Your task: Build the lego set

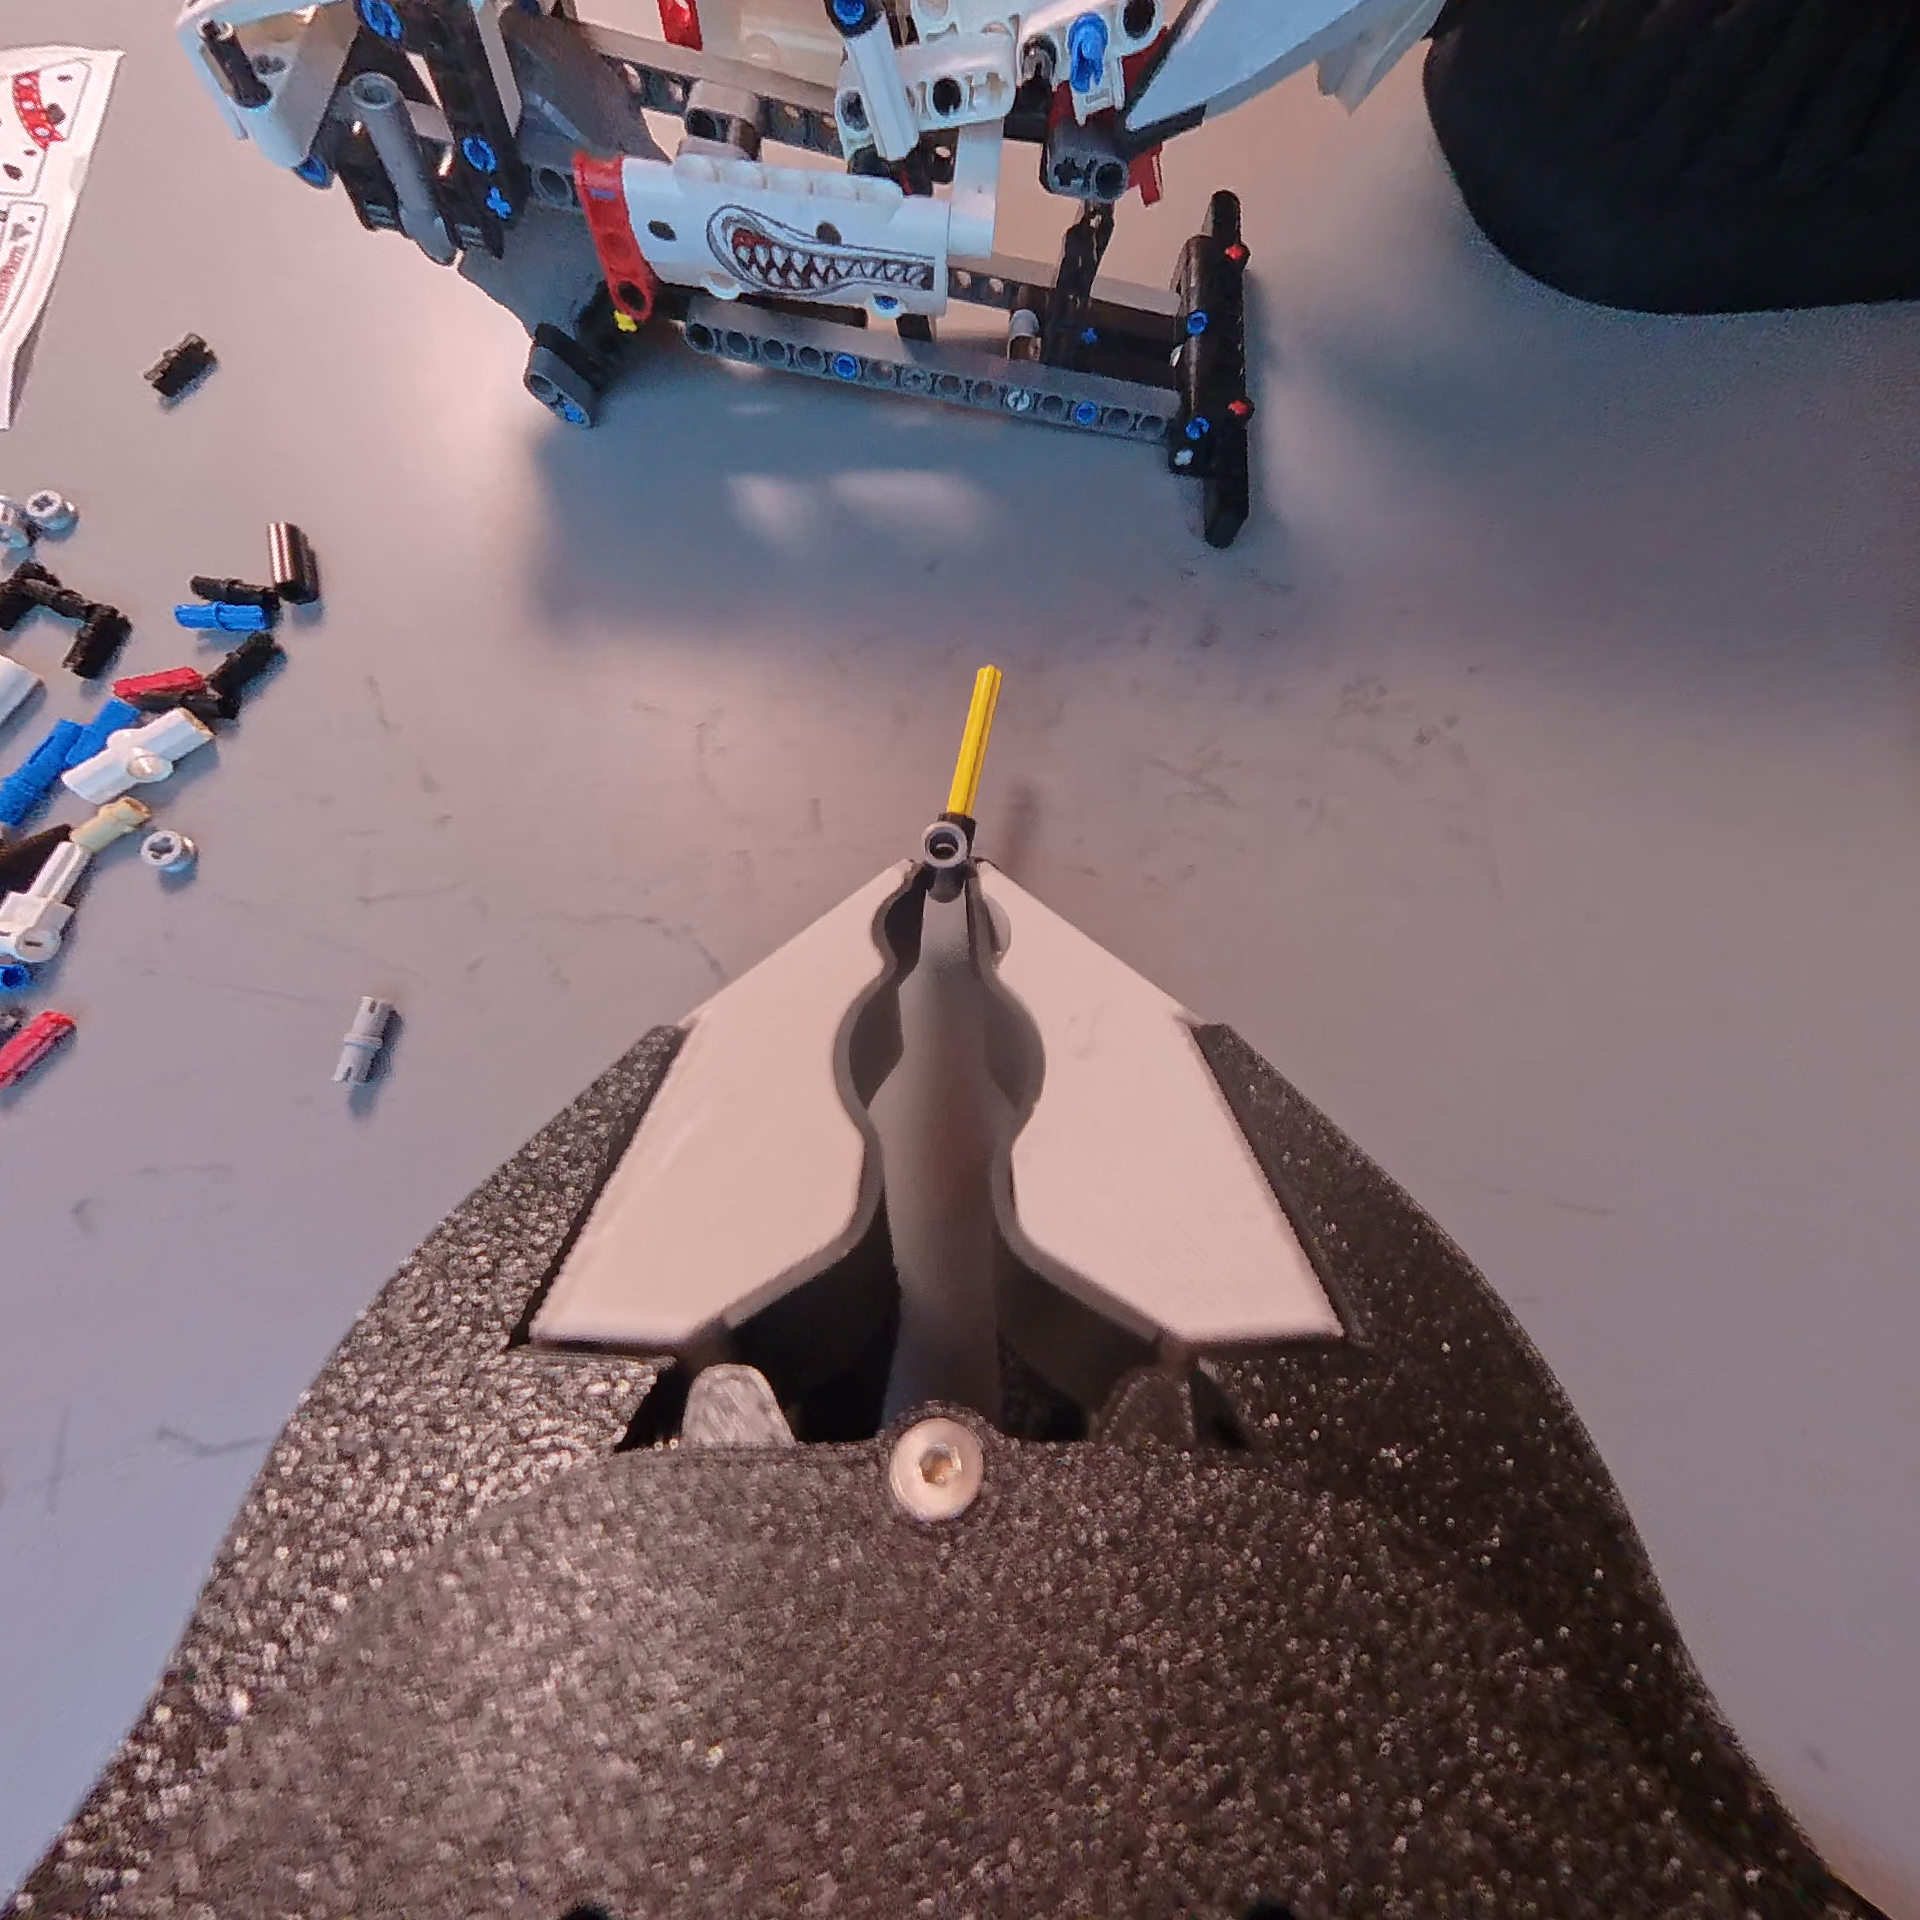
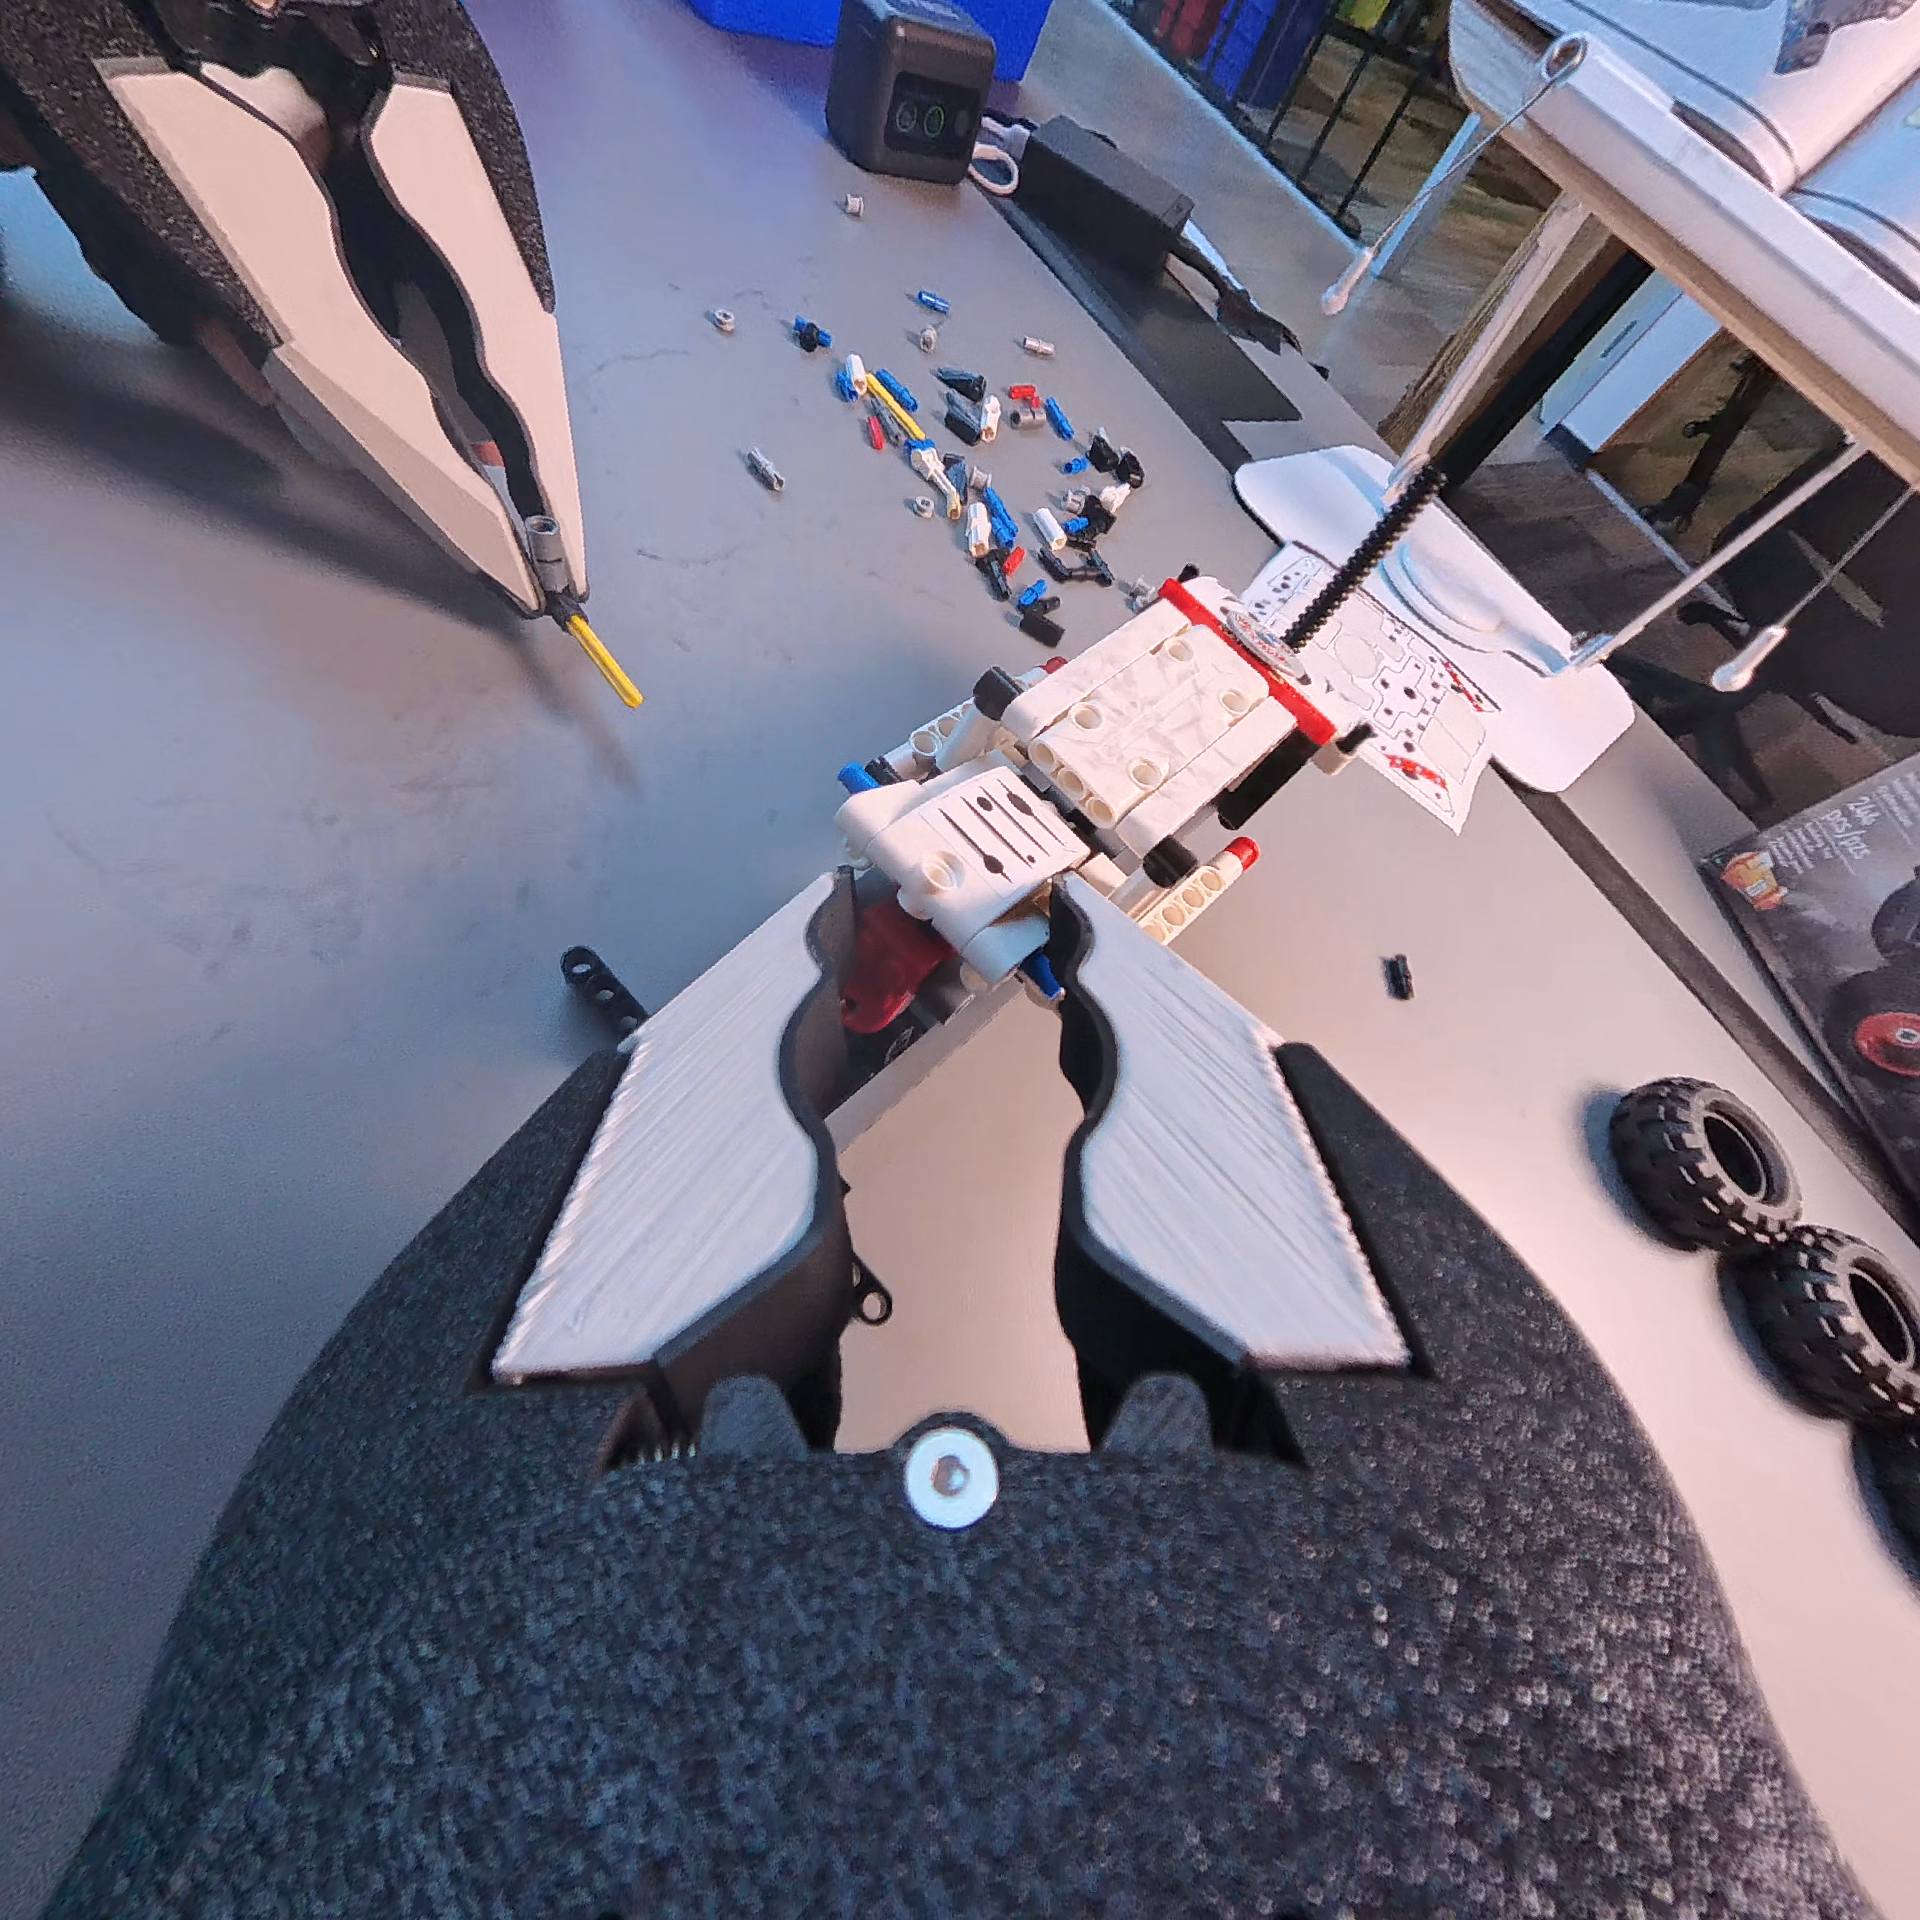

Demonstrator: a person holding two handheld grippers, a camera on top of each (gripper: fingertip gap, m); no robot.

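My left gripper is shut on a small grey connector with a yellow axle sticking out forward, held above the grey table. It also shows in the right wrist view, with the axle pointing down to the right. The half-built white, black and red lego model stands beyond it. My right gripper is closed on the near end of the model, one finger on each side. Its white finger shows at the top of the left wrist view.
Loose small parts lie at the left, also seen in the right wrist view. A sticker sheet lies behind the model. Two black tyres and a booklet lie right. A black box stands far back. About 15 cm separates my left fingertips from my right.
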